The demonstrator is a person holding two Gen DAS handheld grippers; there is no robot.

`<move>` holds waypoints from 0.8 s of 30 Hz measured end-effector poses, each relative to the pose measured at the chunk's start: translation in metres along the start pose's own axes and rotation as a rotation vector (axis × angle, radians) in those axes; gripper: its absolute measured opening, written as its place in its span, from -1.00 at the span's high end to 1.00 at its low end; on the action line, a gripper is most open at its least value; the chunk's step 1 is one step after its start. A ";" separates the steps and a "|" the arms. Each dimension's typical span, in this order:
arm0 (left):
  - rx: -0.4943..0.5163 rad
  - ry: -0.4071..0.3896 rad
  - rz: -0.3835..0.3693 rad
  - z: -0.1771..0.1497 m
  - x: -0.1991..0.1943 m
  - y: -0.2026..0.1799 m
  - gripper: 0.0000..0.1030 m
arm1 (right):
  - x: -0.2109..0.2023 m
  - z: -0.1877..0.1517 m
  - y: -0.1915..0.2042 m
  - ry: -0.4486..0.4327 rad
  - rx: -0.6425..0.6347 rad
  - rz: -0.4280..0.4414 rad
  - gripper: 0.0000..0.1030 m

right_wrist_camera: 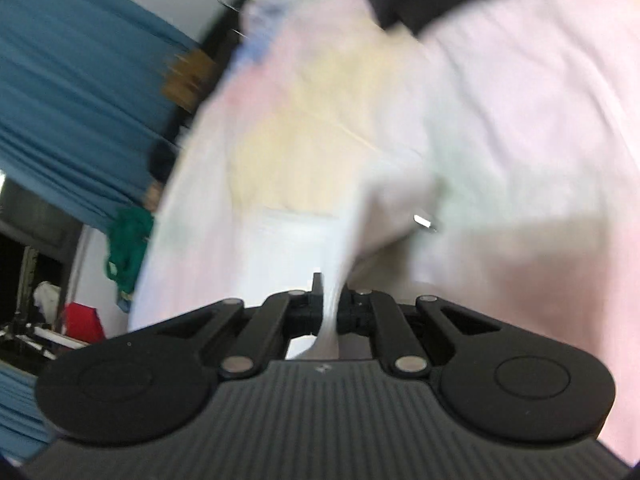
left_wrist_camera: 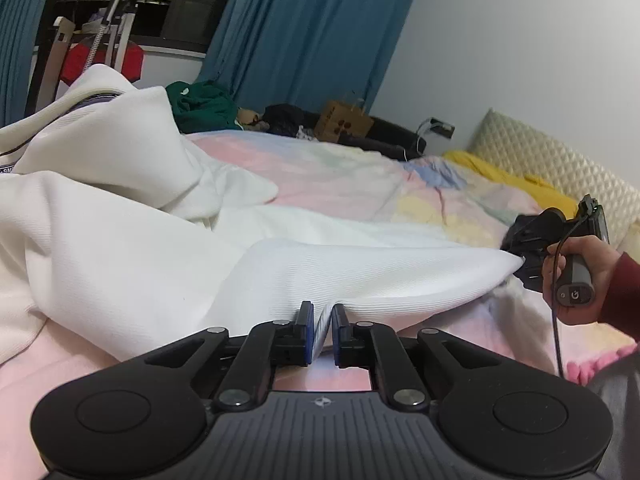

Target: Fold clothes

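A white ribbed garment (left_wrist_camera: 132, 248) lies rumpled across the pastel bedspread (left_wrist_camera: 340, 176). My left gripper (left_wrist_camera: 322, 312) is shut on a fold of its near edge, held a little above the bed. My right gripper (left_wrist_camera: 524, 260) shows at the right of the left wrist view, held by a hand, shut on the far corner of the same edge, which stretches taut between the two. In the blurred right wrist view my right gripper (right_wrist_camera: 330, 300) pinches white cloth (right_wrist_camera: 320, 248) between its jaws.
A quilted headboard (left_wrist_camera: 560, 168) and yellow cloth (left_wrist_camera: 504, 176) are at the right. A green garment (left_wrist_camera: 200, 104), dark clothes and a brown paper bag (left_wrist_camera: 344, 120) sit at the bed's far side. Blue curtains (left_wrist_camera: 304, 32) hang behind.
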State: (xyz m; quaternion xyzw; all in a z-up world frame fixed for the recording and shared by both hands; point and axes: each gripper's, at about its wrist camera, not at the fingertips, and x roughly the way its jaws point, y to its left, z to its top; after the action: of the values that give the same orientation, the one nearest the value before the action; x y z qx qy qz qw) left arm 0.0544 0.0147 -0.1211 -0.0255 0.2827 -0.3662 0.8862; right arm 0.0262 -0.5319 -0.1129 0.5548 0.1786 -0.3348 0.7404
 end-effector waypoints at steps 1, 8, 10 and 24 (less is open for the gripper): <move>0.004 0.005 0.003 -0.001 0.000 -0.001 0.76 | 0.002 -0.001 -0.003 0.010 0.009 0.000 0.88; -0.040 0.004 0.023 0.002 -0.026 -0.003 0.04 | -0.003 -0.007 0.003 -0.019 -0.062 0.037 0.88; -0.115 0.004 0.033 0.007 -0.037 0.005 -0.19 | -0.003 -0.006 0.010 -0.029 -0.071 0.044 0.88; -1.294 -0.287 0.297 -0.057 -0.101 0.170 -0.35 | 0.009 0.000 0.025 -0.121 -0.159 0.037 0.89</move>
State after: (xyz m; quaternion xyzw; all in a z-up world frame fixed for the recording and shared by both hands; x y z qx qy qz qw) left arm 0.0749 0.2146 -0.1629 -0.5598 0.3250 0.0096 0.7621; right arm 0.0501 -0.5305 -0.1007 0.4761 0.1491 -0.3387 0.7977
